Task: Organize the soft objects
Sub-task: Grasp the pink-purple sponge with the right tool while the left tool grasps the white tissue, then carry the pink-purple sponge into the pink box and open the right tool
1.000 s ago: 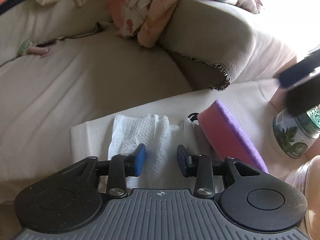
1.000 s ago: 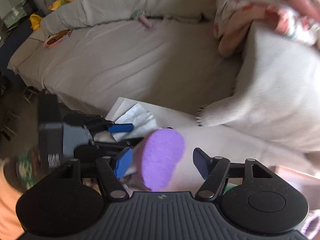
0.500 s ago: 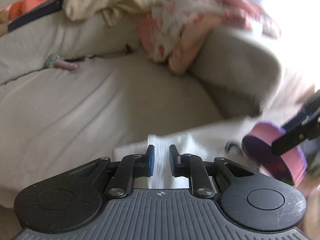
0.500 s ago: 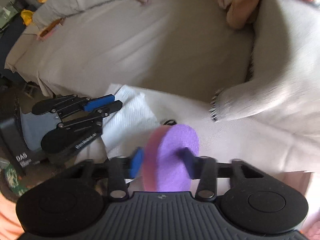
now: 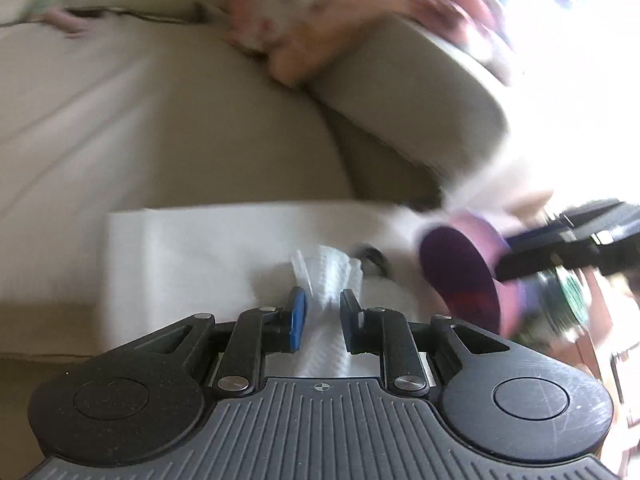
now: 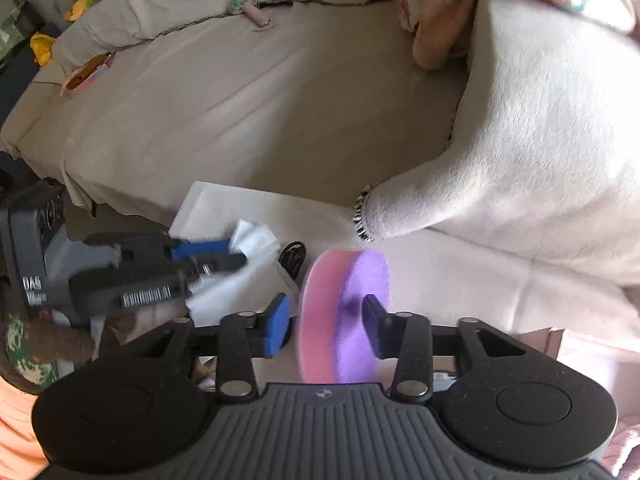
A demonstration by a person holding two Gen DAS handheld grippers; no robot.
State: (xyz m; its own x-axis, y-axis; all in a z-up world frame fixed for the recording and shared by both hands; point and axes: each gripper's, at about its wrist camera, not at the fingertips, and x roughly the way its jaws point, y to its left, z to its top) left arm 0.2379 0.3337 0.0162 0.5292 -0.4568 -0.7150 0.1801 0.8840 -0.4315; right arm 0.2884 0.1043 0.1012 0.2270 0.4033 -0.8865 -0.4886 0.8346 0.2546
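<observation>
My left gripper (image 5: pixel 322 307) is shut on a white paper towel (image 5: pixel 329 276), which bunches up between its blue pads, lifted off the white cloth (image 5: pixel 192 248). It also shows in the right wrist view (image 6: pixel 208 254) with the towel (image 6: pixel 256 240) in its tips. My right gripper (image 6: pixel 326 318) is shut on a round pink and purple sponge (image 6: pixel 344 316), held on edge above the cloth. In the left wrist view the sponge (image 5: pixel 460 268) is at the right, held by the right gripper's fingers (image 5: pixel 540 260).
A beige sofa seat (image 6: pixel 240 100) lies beyond the cloth, with a grey cushion (image 6: pixel 540 140) at the right and pink patterned fabric (image 6: pixel 436 20) draped over it. A small black hair tie (image 6: pixel 292 256) lies on the cloth. A green-labelled jar (image 5: pixel 560 304) stands at the right.
My left gripper closed on the paper towel and lifted it. My right gripper closed on the sponge, picked it up and holds it on edge.
</observation>
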